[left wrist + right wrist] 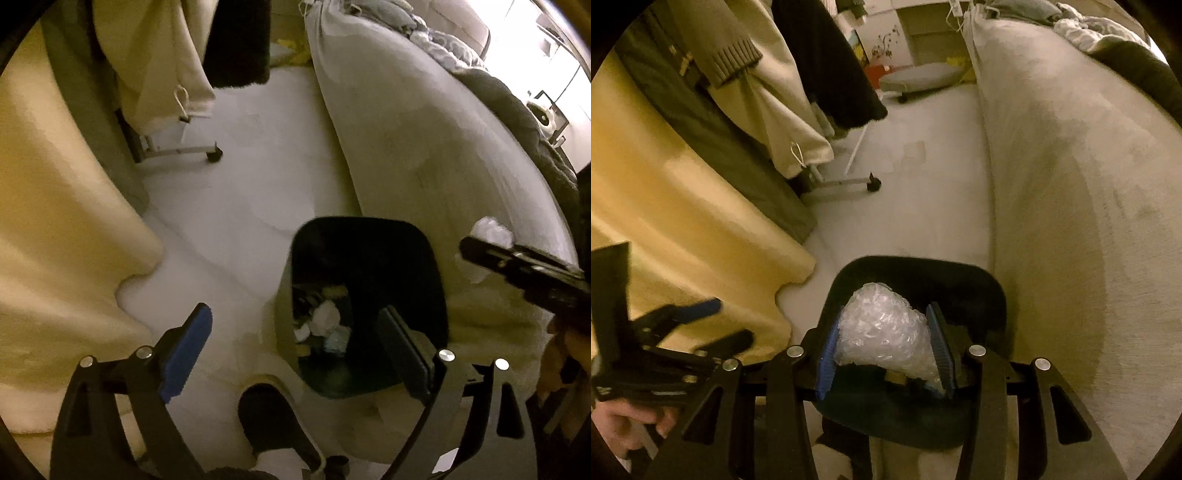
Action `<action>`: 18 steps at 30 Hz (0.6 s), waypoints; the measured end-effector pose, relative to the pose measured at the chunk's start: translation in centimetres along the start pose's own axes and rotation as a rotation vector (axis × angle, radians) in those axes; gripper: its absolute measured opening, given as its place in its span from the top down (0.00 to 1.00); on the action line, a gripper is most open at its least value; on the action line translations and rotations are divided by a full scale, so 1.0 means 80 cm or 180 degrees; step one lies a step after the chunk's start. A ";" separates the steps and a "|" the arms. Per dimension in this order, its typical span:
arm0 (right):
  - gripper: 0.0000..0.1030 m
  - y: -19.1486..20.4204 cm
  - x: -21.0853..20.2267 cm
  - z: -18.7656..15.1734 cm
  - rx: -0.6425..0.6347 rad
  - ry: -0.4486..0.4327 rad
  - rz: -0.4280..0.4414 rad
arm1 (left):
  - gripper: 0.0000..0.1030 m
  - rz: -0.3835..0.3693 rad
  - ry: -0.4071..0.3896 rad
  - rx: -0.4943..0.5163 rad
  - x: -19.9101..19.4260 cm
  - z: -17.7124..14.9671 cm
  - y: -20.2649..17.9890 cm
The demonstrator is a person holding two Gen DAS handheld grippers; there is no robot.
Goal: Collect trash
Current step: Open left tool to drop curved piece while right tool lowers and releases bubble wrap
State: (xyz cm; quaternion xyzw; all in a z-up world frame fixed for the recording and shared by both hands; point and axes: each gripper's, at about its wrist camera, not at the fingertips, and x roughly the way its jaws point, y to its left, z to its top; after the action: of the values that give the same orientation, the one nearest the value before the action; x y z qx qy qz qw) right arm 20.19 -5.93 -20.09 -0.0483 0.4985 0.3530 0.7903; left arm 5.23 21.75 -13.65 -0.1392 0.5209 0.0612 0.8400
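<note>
A black trash bin (369, 236) stands on the pale floor beside the bed. Crumpled white trash (325, 321) lies at its bottom. My left gripper (295, 336) hangs open over the bin's near left rim, with nothing between its blue pads (192, 343). In the right wrist view my right gripper (882, 321) is shut on a wad of clear bubble wrap (882, 328), held just above the mouth of the bin (916, 266). The left wrist view shows that gripper (517, 266) at the right edge with the bubble wrap (491, 229) poking out. The left gripper (727, 323) appears at lower left.
The pale side of a bed (1071, 184) runs along the right. A yellow blanket (683, 221) drapes at the left. A clothes rack with a caster wheel (873, 184) and hanging garments stands behind. A person's dark slipper (266, 413) is near the bin; a hand (628, 424) grips the left tool.
</note>
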 end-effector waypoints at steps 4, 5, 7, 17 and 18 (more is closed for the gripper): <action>0.55 0.003 0.021 -0.005 0.0005 0.0125 -0.0057 | 0.08 0.0040 -0.0168 0.0019 -0.016 0.001 0.008; 0.55 0.002 0.025 -0.005 0.0008 0.0156 -0.0067 | 0.08 0.0045 -0.0221 0.0027 -0.021 0.002 0.009; 0.55 0.004 0.034 -0.008 0.0001 0.0215 -0.0086 | 0.08 0.0057 -0.0357 0.0045 -0.033 0.004 0.011; 0.40 0.007 0.049 -0.009 -0.0050 0.0303 -0.0145 | 0.06 0.0034 -0.1118 0.0118 -0.112 0.011 0.005; 0.34 0.006 0.049 -0.008 -0.0029 0.0293 -0.0143 | 0.06 0.0028 -0.1165 0.0115 -0.118 0.011 0.005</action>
State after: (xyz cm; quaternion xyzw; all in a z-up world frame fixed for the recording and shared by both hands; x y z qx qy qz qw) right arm 20.38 -3.84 -23.49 -0.0793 0.5315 0.3349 0.7740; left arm 1.66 22.82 -4.96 -0.1083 0.3610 0.0798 0.9228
